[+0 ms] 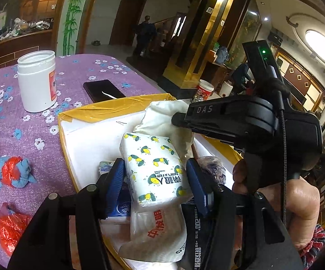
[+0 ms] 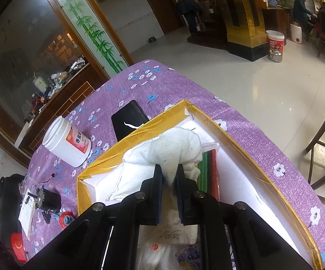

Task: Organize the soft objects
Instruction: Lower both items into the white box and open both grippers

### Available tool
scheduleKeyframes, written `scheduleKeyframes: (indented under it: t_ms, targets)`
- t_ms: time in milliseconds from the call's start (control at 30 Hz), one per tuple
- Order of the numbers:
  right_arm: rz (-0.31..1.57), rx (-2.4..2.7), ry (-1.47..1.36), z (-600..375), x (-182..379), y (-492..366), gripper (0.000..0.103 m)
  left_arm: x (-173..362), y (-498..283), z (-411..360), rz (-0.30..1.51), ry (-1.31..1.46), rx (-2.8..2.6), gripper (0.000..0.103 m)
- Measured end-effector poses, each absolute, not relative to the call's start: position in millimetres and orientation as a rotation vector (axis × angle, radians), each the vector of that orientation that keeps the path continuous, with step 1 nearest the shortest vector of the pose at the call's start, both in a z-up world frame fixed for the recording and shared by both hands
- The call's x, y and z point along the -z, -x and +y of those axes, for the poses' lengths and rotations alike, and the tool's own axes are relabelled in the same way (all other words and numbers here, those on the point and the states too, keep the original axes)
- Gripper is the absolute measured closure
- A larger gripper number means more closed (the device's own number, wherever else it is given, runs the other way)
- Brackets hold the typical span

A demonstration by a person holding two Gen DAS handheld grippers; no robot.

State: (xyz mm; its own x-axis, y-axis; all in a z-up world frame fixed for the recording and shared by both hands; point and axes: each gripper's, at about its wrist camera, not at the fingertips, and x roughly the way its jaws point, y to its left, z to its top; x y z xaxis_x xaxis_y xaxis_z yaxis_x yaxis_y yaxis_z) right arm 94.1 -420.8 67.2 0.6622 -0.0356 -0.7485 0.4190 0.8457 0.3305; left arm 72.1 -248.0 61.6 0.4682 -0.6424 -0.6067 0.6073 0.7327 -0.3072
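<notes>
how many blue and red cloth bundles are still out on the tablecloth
1 clear one: the blue-and-red bundle lies left of the box. A red plastic bag lies nearer; others may be hidden.

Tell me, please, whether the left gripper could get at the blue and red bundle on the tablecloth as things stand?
Probably not yet: the left gripper is clamped on the lemon-print tissue pack over the box. The bundle itself lies uncovered beside the box.

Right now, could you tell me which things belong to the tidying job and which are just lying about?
Job: white cloth in right gripper; lemon-print tissue pack in left gripper; yellow-rimmed box; blue-and-red bundle.

Lying about: white jar; black phone; small motor.
</notes>
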Motion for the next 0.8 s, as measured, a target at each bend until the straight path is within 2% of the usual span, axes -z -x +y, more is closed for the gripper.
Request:
scheduleKeyframes:
  t_ms: [100, 333, 567, 733, 800]
  targets:
    - [0.819, 0.271, -0.487, -417, -69, -95, 0.086, -61, -73, -247, 0.766, 0.058, 0.766, 0.043]
    - [0.803, 0.269, -0.485, -416, -73, -93, 0.061, -63, -75, -244, 0.776, 0.079, 0.774, 0.040]
    - [0.764, 0.266, -0.485, -415, -82, -88, 0.053, -66, -74, -242, 0.763, 0.092, 0.781, 0.040]
    - [0.693, 0.281, -0.454, -413, -94, -80, 0.028, -72, -73, -237, 0.751, 0.106, 0.773, 0.040]
    - [0.648, 0.303, -0.425, -410, -101, -76, 0.024, -75, -74, -234, 0.752, 0.118, 0.769, 0.040]
